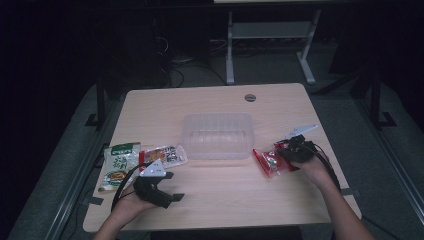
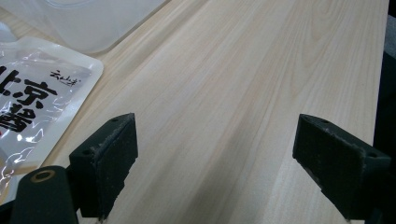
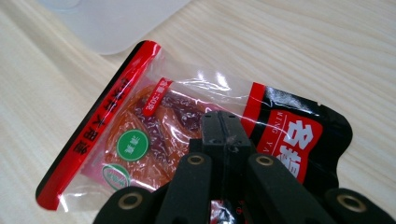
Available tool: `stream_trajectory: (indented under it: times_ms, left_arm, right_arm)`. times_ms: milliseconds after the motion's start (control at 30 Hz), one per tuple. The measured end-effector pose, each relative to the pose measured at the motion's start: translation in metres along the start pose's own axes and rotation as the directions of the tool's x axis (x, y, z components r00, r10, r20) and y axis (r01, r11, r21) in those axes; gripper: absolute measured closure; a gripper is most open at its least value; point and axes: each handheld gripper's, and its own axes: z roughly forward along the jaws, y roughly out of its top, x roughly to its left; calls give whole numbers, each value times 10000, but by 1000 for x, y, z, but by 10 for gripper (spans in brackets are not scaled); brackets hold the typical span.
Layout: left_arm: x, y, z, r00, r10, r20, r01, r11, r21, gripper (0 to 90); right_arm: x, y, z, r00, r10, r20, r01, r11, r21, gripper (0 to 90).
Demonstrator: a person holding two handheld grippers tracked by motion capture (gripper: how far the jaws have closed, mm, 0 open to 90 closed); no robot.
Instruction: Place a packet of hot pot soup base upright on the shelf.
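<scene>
The wooden table (image 1: pixel 215 195) is pale, smooth and flat, with a fine straight grain, so a plastic pack can slide on it easily. Near its middle stands the clear plastic tray (image 1: pixel 218 135), a shallow rectangular tub with rounded corners and thin walls, empty as far as one can see. At the left lie two flat pouches, the green packet (image 1: pixel 119 165) and just beside it the glossy sauce pouch (image 2: pixel 32 107) with large black characters. The red snack packet (image 3: pixel 154 135) lies at the right of the tray, near its corner, flat on the table. It seems light and soft, a thin crinkly film, shiny and probably slippery, with a red band along one side and a clear window over reddish pieces; it will bend and hang when lifted. A good place to hold is the flat sealed edge, not the filled middle. The right gripper (image 3: pixel 225 126) has its jaws pressed together on this packet. The left gripper (image 2: pixel 215 158) rests low over bare wood, jaws wide apart, holding nothing.
</scene>
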Motion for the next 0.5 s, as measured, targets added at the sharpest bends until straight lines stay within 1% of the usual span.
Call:
stream_trajectory:
  times_ms: [100, 167, 200, 267, 300, 367, 400, 467, 500]
  left_arm:
    - [0, 0, 1, 10000, -51, 85, 52, 10000, -19, 137]
    - [0, 0, 2, 9999, -47, 146, 47, 10000, 11, 136]
    - [0, 0, 2, 9999, -11, 169, 10, 10000, 35, 136]
    - [0, -1, 2, 9998, -18, 206, 18, 10000, 24, 136]
    - [-1, 0, 2, 9998, -9, 208, 9, 10000, 26, 137]
    - [-1, 0, 2, 9997, -18, 234, 17, 10000, 43, 137]
    - [-1, 1, 3, 9997, -5, 250, 4, 10000, 23, 136]
    - [-1, 2, 3, 9996, 18, 267, -19, 10000, 57, 137]
    - [-1, 2, 4, 9996, 28, 269, -29, 10000, 41, 137]
  right_arm:
    - [2, 0, 1, 9997, -151, -193, 150, 9999, -43, 898]
    - [3, 0, 2, 9996, -131, -265, 130, 9999, -17, 898]
    - [5, 1, 2, 9988, -277, -411, 277, 9996, 9, 899]
    - [7, 2, 3, 9985, -435, -334, 435, 9991, 6, 898]
    - [8, 3, 2, 9987, -434, -256, 432, 9990, -67, 898]
    - [10, 8, 0, 9987, -362, -371, 349, 9988, -350, 898]
    - [10, 11, 0, 9986, -418, -330, 405, 9984, -389, 899]
    - [10, 19, 4, 9982, -537, -267, 524, 9975, -468, 898]
    - [9, 22, 7, 9982, -508, -314, 490, 9973, -556, 898]
